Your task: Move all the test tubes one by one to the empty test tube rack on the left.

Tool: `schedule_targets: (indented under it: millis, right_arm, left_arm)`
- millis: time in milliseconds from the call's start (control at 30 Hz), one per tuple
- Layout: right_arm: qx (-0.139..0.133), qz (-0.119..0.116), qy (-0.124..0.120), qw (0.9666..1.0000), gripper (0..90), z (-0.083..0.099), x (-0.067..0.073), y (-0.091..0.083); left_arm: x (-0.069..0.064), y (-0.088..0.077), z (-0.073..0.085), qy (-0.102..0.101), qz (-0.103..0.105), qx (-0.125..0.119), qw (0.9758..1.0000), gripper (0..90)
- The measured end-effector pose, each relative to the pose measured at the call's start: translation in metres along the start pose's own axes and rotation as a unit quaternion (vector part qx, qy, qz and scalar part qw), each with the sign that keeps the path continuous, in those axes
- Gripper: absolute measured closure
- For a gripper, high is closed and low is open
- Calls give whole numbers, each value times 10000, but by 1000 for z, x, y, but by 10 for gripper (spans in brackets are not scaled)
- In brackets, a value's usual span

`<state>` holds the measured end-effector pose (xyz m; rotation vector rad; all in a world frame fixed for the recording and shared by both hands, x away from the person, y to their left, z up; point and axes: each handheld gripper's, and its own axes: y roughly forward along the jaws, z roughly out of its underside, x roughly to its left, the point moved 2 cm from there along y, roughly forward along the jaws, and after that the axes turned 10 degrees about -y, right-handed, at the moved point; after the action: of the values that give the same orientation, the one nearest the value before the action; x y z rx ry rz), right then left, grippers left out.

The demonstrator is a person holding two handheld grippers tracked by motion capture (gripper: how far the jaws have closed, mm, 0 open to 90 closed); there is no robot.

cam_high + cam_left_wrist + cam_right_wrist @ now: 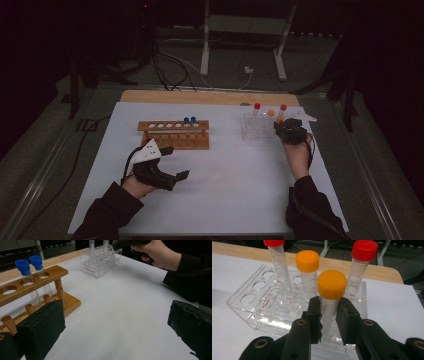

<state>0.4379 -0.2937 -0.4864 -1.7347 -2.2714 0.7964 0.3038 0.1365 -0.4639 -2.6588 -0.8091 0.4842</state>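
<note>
The right gripper point(329, 317) is pinching an orange-capped tube point(331, 298) that is standing in the clear rack point(249, 311). The left gripper point(175, 162) is resting near the wooden rack point(175, 136), its jaws spread wide and holding nothing.

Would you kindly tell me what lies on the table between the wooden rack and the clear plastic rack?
Nothing: between the wooden rack and the clear rack the white table is bare, as the high view shows.

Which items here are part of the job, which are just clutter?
In the job:
- right hand-held gripper, shut on the near orange-capped tube
- clear rack
- wooden rack with two blue-capped tubes

Lying about:
- floor cables
- white frame legs
</note>
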Motion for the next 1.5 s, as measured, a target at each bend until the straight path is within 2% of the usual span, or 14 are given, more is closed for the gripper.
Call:
schedule_targets:
  millis: [167, 367, 700, 867, 1200, 1500]
  right_arm:
    - [85, -6, -15, 10000, 751, -2, 1, 1]
    - [-56, 21, -33, 10000, 753, -10, -1, -8]
    - [-406, 125, -253, 9988, 753, -31, -1, -34]
    - [-516, 94, -346, 9980, 753, -38, 3, -47]
    - [-590, -290, -699, 9954, 753, -42, 31, -62]
    - [-607, -687, -929, 9914, 753, -36, 61, -69]
  left_arm:
    - [0, 0, 0, -6, 11, 8, 10000, 20]
    - [0, 0, 0, -21, 33, 17, 10000, 20]
    - [-2, 2, 0, -7, 47, 61, 10000, 20]
    - [-2, 2, -1, -18, 77, 66, 9999, 20]
    - [-5, 4, -3, -1, 144, 125, 9998, 20]
    - [-6, 5, -5, 17, 167, 162, 9997, 20]
